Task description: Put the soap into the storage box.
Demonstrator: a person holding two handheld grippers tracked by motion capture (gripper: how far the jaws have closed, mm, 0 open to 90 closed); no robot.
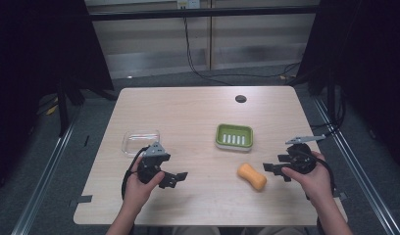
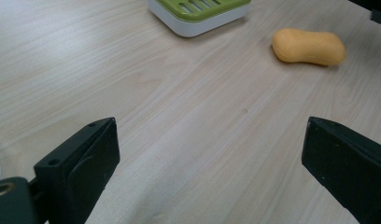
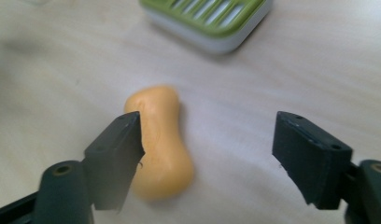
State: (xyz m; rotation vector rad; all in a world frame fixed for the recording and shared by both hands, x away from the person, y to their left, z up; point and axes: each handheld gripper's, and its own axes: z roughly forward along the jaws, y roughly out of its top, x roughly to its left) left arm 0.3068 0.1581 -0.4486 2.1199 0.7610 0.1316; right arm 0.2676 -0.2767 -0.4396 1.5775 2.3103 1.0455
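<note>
Two hands come in at the bottom of the high view, each w/ a black gripper. Left hand point(image 1: 137, 188) sits at lower left, holding the left gripper point(image 1: 173, 179) low over the table point(image 1: 188, 112). Its jaws are spread wide w/ nothing between them; in the left gripper view they stand far apart at the bottom corners, w/ bare wood in the gap.

Right hand point(image 1: 313, 178) is at lower right w/ the right gripper point(image 1: 272, 171) pointing toward the middle. Its jaws are spread too, holding nothing. In the right gripper view the orange soap point(image 3: 159, 140) lies partly behind the jaw at frame left; can't tell if they touch.

That soap point(image 1: 252, 176) is peanut-shaped & lies flat on the wood, lower middle-right of the high view, just beside the right gripper's tips. Above it, near frame center, sits a green & white soap dish point(image 1: 234, 137) w/ slots in its top, apart from the soap.

Clear plastic lid point(image 1: 140, 141) lies at mid left, just above the left gripper. A small dark round hole point(image 1: 240, 99) is near the table's far edge.
</note>
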